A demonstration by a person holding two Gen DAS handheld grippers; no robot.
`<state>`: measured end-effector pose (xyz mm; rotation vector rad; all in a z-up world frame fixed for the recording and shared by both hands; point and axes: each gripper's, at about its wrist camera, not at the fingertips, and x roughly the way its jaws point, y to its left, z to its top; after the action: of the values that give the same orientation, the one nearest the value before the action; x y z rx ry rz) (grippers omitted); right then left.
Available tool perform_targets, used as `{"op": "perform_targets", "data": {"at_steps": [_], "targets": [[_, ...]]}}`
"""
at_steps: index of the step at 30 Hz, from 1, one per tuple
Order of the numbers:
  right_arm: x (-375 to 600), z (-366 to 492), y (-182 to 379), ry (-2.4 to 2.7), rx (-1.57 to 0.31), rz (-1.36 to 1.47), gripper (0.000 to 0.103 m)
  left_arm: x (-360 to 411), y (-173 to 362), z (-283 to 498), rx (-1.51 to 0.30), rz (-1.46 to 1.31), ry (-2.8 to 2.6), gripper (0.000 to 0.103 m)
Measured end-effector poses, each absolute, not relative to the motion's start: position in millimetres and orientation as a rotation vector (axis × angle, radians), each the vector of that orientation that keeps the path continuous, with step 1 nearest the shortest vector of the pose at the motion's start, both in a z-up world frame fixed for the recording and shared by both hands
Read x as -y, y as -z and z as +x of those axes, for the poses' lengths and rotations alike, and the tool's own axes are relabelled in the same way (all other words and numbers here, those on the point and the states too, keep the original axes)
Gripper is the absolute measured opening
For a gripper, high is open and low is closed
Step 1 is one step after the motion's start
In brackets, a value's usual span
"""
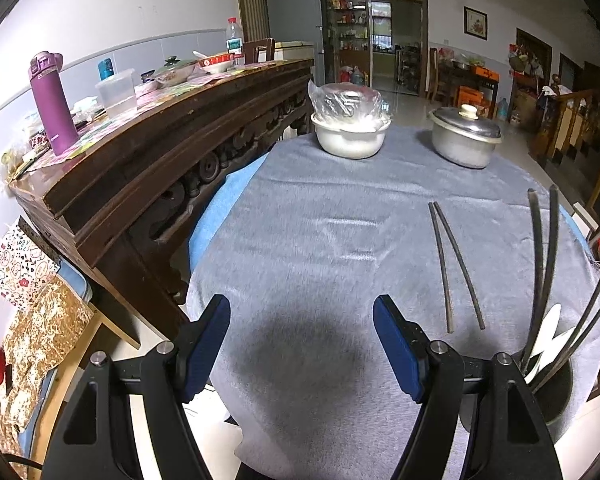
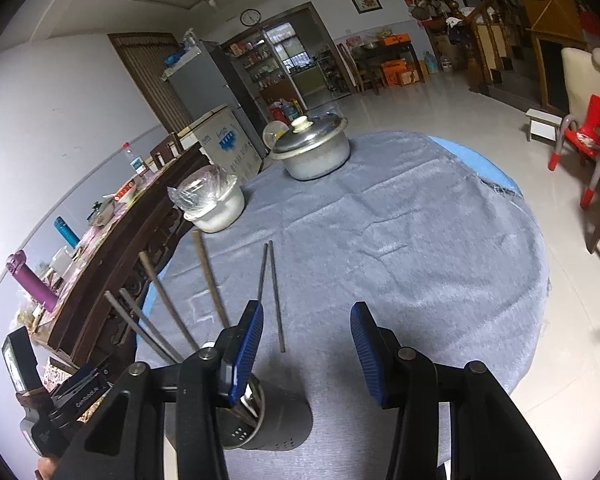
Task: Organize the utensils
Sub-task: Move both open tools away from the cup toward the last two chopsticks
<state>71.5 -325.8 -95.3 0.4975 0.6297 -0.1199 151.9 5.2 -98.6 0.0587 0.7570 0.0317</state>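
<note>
A pair of dark chopsticks [image 1: 456,268] lies flat on the grey tablecloth [image 1: 320,220], right of my left gripper [image 1: 302,344], which is open and empty above the cloth. A dark perforated utensil holder [image 1: 552,392] at the right holds several chopsticks and a white spoon [image 1: 548,328]. In the right wrist view the same pair of chopsticks [image 2: 274,296] lies just ahead of my right gripper [image 2: 308,346], open and empty. The holder [image 2: 268,420] stands under its left finger, with several chopsticks [image 2: 168,304] sticking out.
A white bowl covered in plastic [image 1: 350,124] and a lidded metal pot [image 1: 464,136] stand at the table's far side. A dark wooden sideboard [image 1: 160,152] with a purple bottle [image 1: 52,104] flanks the left. A red chair [image 2: 584,140] stands right.
</note>
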Motion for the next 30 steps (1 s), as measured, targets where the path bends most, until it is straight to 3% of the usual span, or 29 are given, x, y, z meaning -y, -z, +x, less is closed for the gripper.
{"op": "perform_targets", "data": {"at_steps": [30], "targets": [[370, 121, 164, 0.173, -0.777, 0.598, 0.049, 4, 152, 212, -0.878, 0.091, -0.054, 0.075]]}}
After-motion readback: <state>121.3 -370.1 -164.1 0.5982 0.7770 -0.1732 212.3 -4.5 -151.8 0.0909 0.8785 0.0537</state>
